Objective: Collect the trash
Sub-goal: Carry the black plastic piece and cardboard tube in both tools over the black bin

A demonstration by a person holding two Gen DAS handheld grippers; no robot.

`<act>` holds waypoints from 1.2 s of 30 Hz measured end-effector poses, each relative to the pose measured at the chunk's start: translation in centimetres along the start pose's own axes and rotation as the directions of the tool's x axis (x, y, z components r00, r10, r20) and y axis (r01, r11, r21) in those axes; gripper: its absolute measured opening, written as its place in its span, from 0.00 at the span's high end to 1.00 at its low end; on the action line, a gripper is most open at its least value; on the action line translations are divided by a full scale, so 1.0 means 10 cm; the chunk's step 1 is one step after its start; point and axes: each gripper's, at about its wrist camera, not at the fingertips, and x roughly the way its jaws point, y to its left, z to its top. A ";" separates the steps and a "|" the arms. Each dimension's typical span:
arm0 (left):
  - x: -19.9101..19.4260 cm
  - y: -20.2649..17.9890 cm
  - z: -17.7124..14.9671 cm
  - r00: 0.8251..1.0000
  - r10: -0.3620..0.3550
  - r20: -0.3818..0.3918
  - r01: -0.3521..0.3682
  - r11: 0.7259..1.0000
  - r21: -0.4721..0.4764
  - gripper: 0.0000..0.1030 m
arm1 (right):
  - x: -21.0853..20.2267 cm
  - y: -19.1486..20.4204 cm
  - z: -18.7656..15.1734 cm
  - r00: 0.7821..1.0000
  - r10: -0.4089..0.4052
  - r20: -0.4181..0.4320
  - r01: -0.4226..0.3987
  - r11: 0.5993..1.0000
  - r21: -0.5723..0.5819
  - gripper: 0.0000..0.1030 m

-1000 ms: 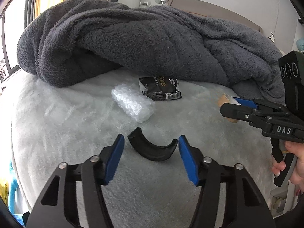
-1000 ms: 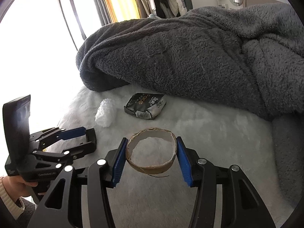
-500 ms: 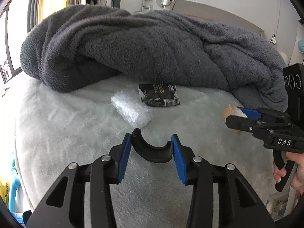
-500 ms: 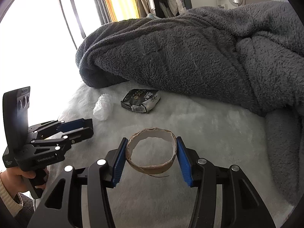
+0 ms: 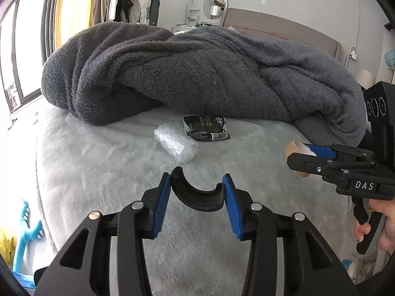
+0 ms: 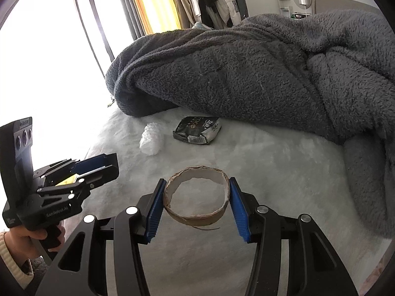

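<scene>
Left gripper (image 5: 197, 192): jaws closed on a black curved rubbery half-ring piece (image 5: 197, 196), pads pressing both ends, lifted clear of the pale shaggy bed cover (image 5: 98, 172). Right gripper (image 6: 196, 197): part open, clamped across a brown cardboard tape ring (image 6: 196, 197), hole facing up.

Remaining trash lies at twelve o'clock from both grippers: a crinkled clear bubble-wrap bundle (image 5: 175, 145), long axis running ten to four in the left view, nearer the left hand; just beyond, at one o'clock, a glossy black foil packet (image 5: 206, 128) touching the hem of the heaped grey fleece blanket (image 5: 197, 74). Both grippers are full; unloading looks necessary first.
</scene>
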 end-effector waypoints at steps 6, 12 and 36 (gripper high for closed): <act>-0.17 0.07 -0.06 1.000 0.007 0.025 -0.007 1.000 -0.017 0.56 | -0.09 0.18 -0.03 1.000 -0.020 0.011 0.020 1.000 0.012 0.50; -0.42 0.23 -0.17 0.998 0.049 0.031 -0.048 0.998 -0.046 0.56 | -0.15 0.41 -0.05 1.000 -0.018 0.020 0.018 1.000 0.015 0.50; -1.18 1.26 -0.83 0.971 0.234 -0.057 -0.240 0.955 -0.176 0.56 | -0.16 1.83 -0.17 0.994 0.101 0.040 -0.098 0.992 -0.073 0.50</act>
